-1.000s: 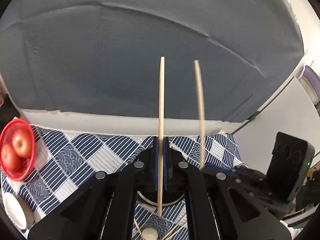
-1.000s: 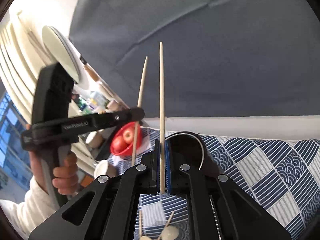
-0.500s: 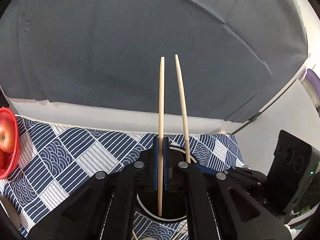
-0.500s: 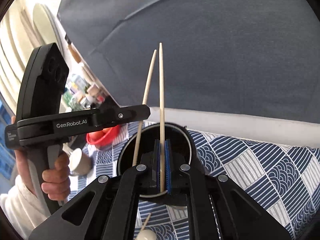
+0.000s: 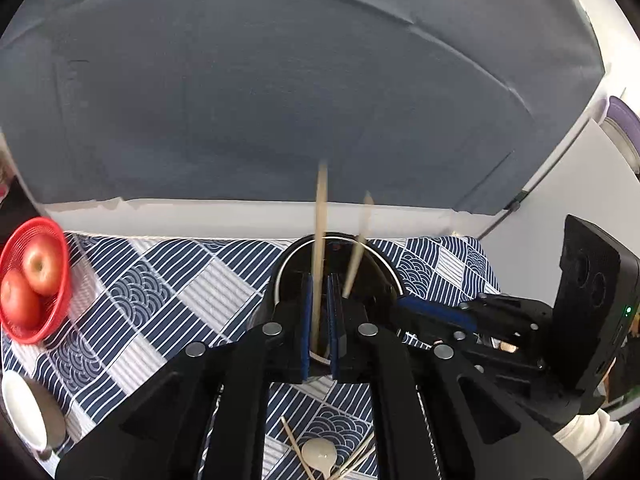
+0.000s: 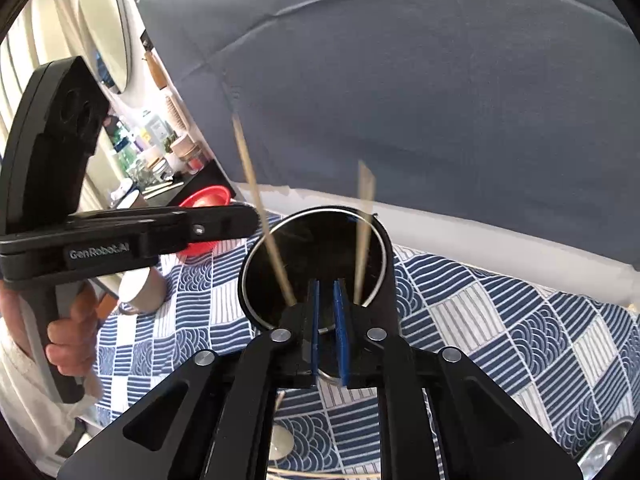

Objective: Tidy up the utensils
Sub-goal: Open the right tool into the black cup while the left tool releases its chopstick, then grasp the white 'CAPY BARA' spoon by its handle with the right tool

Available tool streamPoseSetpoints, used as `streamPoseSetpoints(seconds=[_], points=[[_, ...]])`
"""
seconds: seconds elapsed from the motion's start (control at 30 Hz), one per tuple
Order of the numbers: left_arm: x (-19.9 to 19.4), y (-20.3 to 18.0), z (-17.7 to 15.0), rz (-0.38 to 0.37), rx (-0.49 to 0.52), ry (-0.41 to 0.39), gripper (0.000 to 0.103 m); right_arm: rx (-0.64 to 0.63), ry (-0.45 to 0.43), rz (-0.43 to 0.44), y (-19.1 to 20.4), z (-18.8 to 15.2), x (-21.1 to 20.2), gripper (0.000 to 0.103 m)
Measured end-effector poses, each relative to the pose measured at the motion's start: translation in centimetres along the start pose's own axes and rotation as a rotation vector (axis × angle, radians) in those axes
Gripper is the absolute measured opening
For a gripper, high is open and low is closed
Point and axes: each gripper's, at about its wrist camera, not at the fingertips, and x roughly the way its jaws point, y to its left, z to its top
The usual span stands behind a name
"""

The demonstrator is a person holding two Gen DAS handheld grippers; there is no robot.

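Two chopsticks (image 5: 320, 240) (image 6: 364, 236) are seen blurred, dropping into the black cup (image 6: 256, 276) on the counter, released from narrowly parted hand-held grippers (image 5: 319, 336) (image 6: 328, 332), and, being long, they could tip the cup or bounce out.

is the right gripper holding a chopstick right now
No: in the right wrist view the right gripper has its blue pads apart with nothing between them, and both chopsticks are beside it, dropping into the black holder.
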Motion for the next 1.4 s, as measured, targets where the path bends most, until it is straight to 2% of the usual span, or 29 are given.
streamPoseSetpoints(seconds=[0.07, 0.2, 0.27, 0.33, 0.43, 0.53, 0.77, 1.03, 1.4], points=[[-0.8, 0.2, -0.5, 0.002, -0.016, -0.002, 0.027, -0.013, -0.003, -0.011, 0.3, -0.4, -0.7, 0.036], [-2.1, 0.5, -1.6, 0.044, -0.016, 0.004, 0.035, -0.040, 0.000, 0.003, 1.3, -1.3, -2.3, 0.042], [-2.6, 0.8, -2.3, 0.055, -0.028, 0.011, 0.050, -0.052, 0.006, 0.003, 1.7, -2.0, -2.8, 0.046], [-3.0, 1.2, -3.1, 0.052, -0.060, 0.018, 0.058, -0.050, 0.013, 0.012, 2.0, -2.7, -3.2, 0.049], [-3.5, 2.0, -4.5, 0.057, -0.108, 0.033, 0.065, -0.041, 0.029, 0.023, 2.4, -4.1, -3.8, 0.059], [-3.8, 2.7, -5.9, 0.062, -0.143, 0.049, 0.069, -0.040, 0.053, 0.015, 2.8, -5.6, -4.1, 0.067], [-4.6, 4.3, -9.7, 0.116, -0.197, 0.083, 0.074, -0.033, 0.143, 0.035, 3.5, -9.2, -3.3, 0.072], [-5.0, 5.6, -14.0, 0.176, -0.227, 0.123, 0.083, -0.077, 0.228, 0.046, 5.1, -12.8, -2.3, 0.073], [-4.8, 6.5, -19.9, 0.226, -0.262, 0.199, 0.084, -0.102, 0.330, 0.075, 6.8, -16.8, -1.3, 0.073]])
